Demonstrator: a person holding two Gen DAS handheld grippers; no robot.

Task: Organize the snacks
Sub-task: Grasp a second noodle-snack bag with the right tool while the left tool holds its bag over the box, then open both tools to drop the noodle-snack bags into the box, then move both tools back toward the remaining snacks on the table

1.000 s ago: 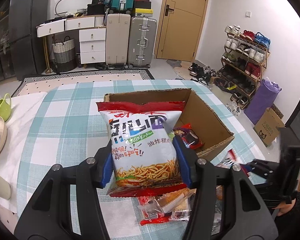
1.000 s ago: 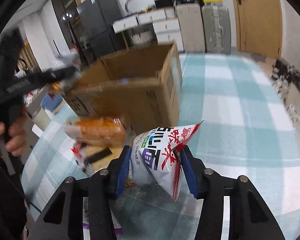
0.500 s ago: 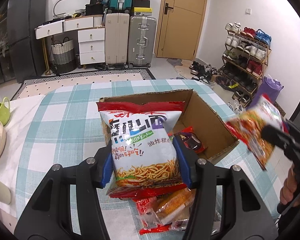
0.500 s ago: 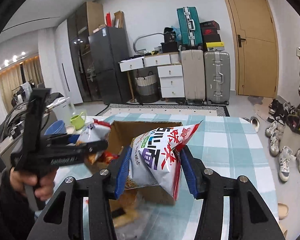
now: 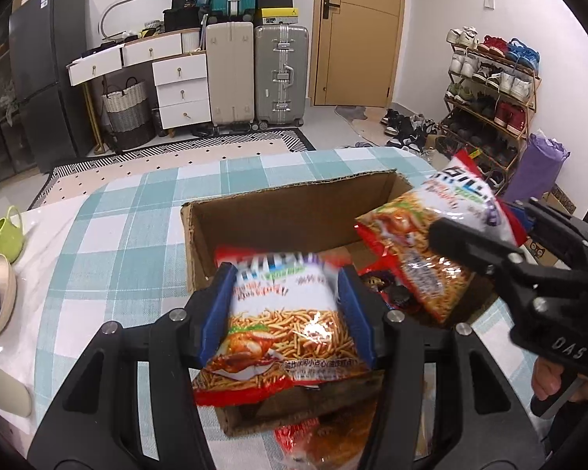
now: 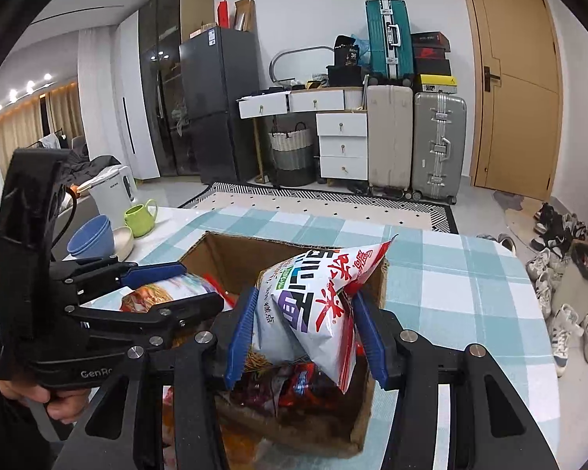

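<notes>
Carrying two packets at once, you have the left gripper (image 5: 286, 305) clamped on a red-and-white noodle-snack bag (image 5: 282, 337) above the open brown cardboard box (image 5: 294, 211). Your right gripper (image 6: 305, 333) pinches a second, white-and-red snack bag (image 6: 317, 297) over it. Next, lower and release both.

- I noted the left gripper (image 5: 286, 305) as matt black plastic with ribbed blue pads (image 5: 215, 309); the right gripper (image 6: 302, 333) looked the same.
- Snack bag (image 5: 290, 329) in the left jaws: glossy plastic film, glare spots, crinkled.
- Second snack bag (image 6: 313, 305) in the right jaws: same shiny film, creased.
- Cardboard box (image 5: 294, 211): matt brown corrugated paper, rough torn rim.
- Tablecloth (image 5: 129, 243): checked teal-and-white cloth, matt.
- Suitcase (image 6: 437, 145): ribbed, satin metallic shell.
</notes>
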